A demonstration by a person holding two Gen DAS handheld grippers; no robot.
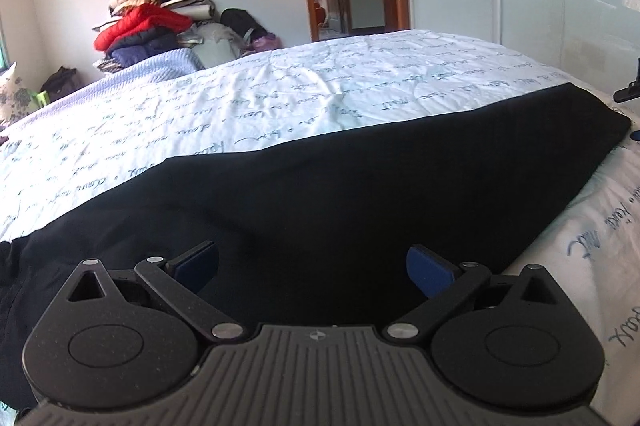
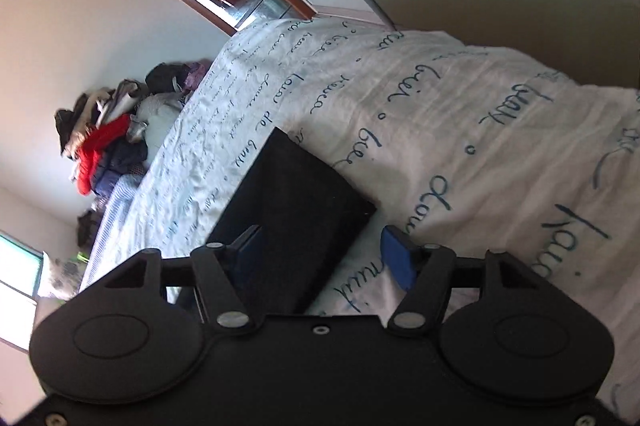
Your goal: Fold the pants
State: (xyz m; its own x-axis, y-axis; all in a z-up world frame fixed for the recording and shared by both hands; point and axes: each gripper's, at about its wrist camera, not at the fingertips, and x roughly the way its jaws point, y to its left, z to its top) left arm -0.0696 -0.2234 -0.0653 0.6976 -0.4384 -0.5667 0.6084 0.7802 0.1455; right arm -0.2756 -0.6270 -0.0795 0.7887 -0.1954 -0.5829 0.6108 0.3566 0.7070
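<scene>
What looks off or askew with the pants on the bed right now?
Nothing stands out. The black fabric pants lie flat and smooth on the white script-printed bedsheet, hem edge straight. Left gripper and right gripper are both open, holding nothing. The clothes pile sits beyond the bed.

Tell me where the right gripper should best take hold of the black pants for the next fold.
Probably at the hem end of the black pants, near the corner. The right gripper is open and already straddles that flat edge on the bedspread, so coming in low along the leg suits it.
</scene>
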